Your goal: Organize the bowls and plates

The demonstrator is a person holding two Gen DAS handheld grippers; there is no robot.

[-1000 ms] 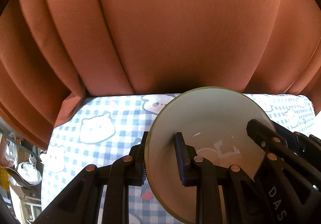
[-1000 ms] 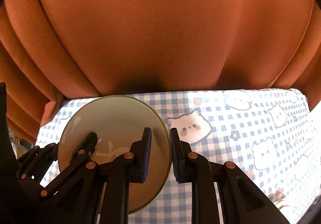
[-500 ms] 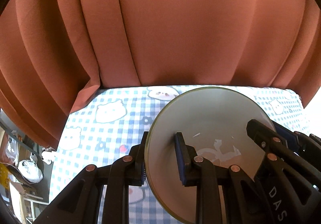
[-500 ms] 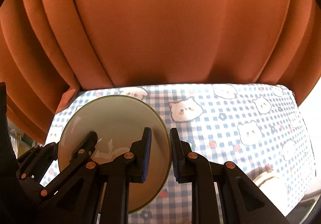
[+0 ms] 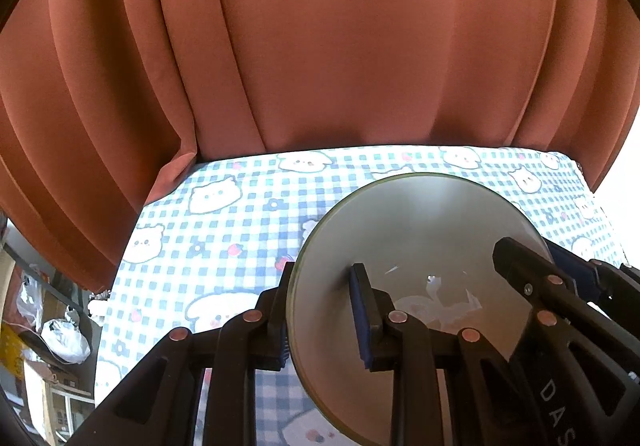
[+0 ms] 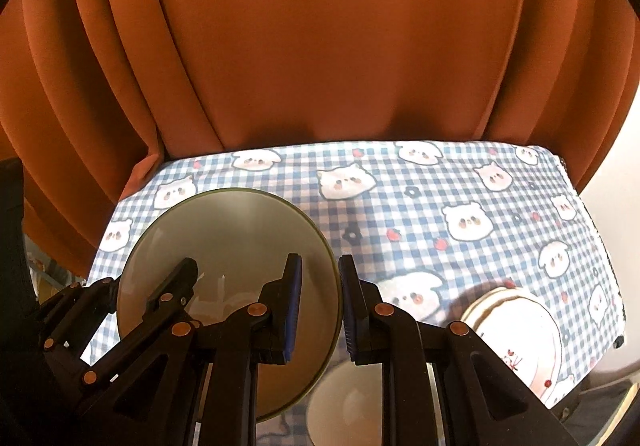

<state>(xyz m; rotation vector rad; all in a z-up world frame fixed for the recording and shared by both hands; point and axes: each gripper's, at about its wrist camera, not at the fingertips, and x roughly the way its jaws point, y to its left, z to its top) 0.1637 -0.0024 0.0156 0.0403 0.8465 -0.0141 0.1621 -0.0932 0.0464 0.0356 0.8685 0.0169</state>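
Behind everything we see a rust-orange curtain [image 5: 360, 46]; below it lies the table under its blue checked cloth with bear faces [image 6: 420, 214]. We carry one pale round plate [image 5: 420, 238] between both tools, lifted clear of the cloth and tilted; at the near right of the right view we make out a decorated plate [image 6: 516, 330] and a white bowl [image 6: 348, 402] resting on the table. Our left gripper [image 5: 320, 310] is pinched down on the plate's left rim; our right gripper [image 6: 320, 306] is clamped on the opposite rim. To do this carry well, we judge that both hands should travel together and keep equal pinch; any drift apart could twist the rim out of the pads.
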